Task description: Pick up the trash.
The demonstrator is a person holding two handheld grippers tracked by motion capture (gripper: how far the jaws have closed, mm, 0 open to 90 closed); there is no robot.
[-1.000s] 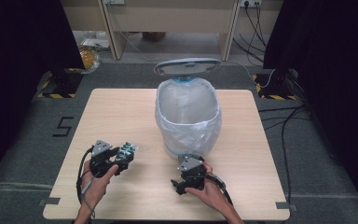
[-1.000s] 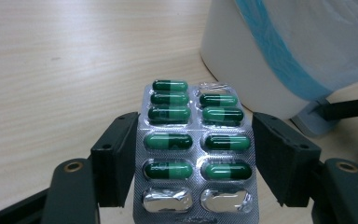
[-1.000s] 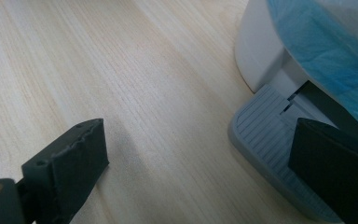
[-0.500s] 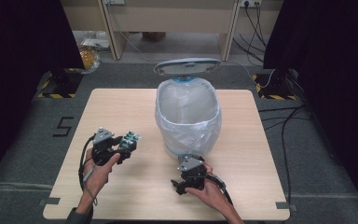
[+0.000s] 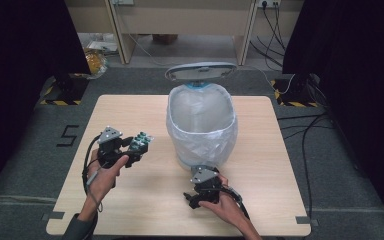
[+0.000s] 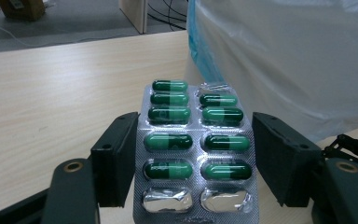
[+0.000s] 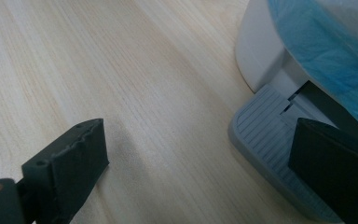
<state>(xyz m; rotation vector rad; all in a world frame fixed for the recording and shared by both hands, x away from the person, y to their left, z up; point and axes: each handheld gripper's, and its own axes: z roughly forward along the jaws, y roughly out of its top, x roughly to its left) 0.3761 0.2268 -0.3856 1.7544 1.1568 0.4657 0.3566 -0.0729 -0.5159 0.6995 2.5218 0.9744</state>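
Left gripper (image 5: 130,146) fingers clamp blister pack (image 6: 195,149), risen since earlier, bare table (image 5: 130,200) around; right gripper (image 5: 200,192) fingers wide, empty, unmoved by bin pedal (image 7: 270,154).

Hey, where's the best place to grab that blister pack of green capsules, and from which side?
Take the blister pack by its two long foil edges, coming in from its short end, as the left claw grips it now. The flat margins give the pads a bearing, while the raised capsule bubbles run down the middle and stay uncrushed.

A pale wooden table (image 5: 130,110) carries a white pedal bin (image 5: 202,127) lined with a plastic bag.
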